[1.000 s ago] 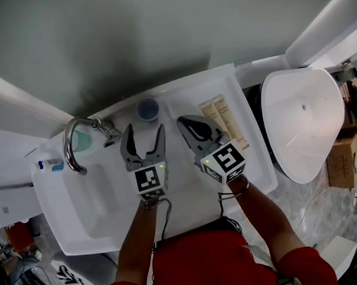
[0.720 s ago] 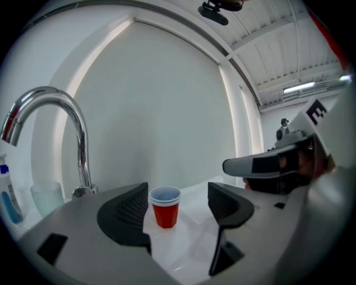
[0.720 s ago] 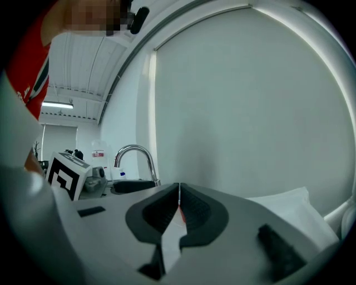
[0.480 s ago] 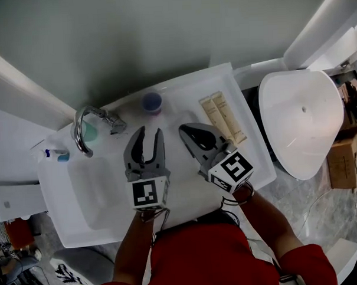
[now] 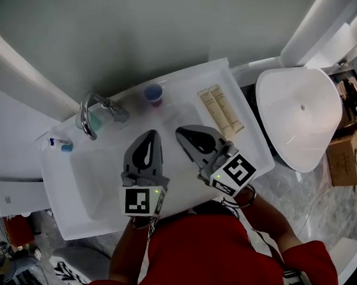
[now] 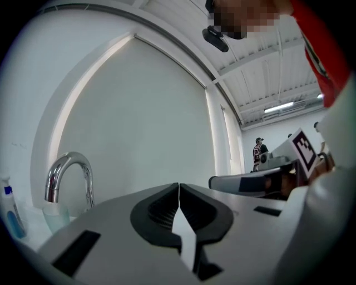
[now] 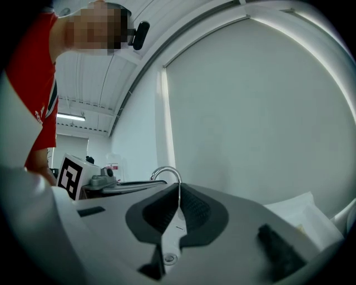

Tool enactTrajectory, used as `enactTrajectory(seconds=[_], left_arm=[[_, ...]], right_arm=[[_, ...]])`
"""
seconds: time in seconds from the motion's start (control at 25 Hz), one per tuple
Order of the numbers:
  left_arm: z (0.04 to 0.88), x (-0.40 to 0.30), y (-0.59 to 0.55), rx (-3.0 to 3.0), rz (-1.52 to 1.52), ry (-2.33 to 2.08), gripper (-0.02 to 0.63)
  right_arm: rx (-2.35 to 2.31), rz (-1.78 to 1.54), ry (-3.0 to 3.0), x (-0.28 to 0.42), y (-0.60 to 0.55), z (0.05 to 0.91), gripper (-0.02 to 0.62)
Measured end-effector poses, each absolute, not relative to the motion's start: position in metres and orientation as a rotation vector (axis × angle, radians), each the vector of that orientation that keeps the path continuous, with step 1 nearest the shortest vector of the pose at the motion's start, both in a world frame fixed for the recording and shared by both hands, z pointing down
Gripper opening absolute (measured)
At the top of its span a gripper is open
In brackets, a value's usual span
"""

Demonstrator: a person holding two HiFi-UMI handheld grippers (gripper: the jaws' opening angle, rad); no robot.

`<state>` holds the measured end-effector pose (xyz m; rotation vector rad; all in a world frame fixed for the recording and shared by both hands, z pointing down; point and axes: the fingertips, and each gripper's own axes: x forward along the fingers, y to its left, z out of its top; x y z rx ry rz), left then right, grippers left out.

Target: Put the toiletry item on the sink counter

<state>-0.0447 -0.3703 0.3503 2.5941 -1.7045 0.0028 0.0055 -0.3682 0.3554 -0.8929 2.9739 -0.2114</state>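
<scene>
Holding both tools above the sink counter (image 5: 240,143), we take the faucet (image 5: 92,111) as our mark for everything else. The left gripper (image 5: 151,134) hangs in front of the faucet and slightly right of it, over the counter's edge of the basin (image 5: 89,187); its jaws have just been closing and now meet tip to tip, and its own view shows nothing between them. The right gripper (image 5: 181,132) sits further right of the faucet, just beside the left one, with its jaws also pressed together on nothing. The small blue-rimmed cup (image 5: 153,94), which we read as the toiletry item, stands upright on the counter right of the faucet and a little behind it, near the wall, apart from both grippers. A pale green cup (image 5: 88,121) stands right by the faucet's spout, and a blue-capped bottle (image 5: 61,144) lies left of the faucet at the counter's corner. Two beige packets (image 5: 221,110) lie side by side well to the right of the faucet, beyond the right gripper
</scene>
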Motion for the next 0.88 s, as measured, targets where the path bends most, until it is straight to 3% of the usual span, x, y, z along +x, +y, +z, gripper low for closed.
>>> enactTrajectory(seconds=[0.88], left_arm=[[0.331, -0.035, -0.324, 2.657, -0.065, -1.601, 0.017]], right_arm=[[-0.831, -0.103, 3.008, -0.001, -0.322, 0.340, 0.029]])
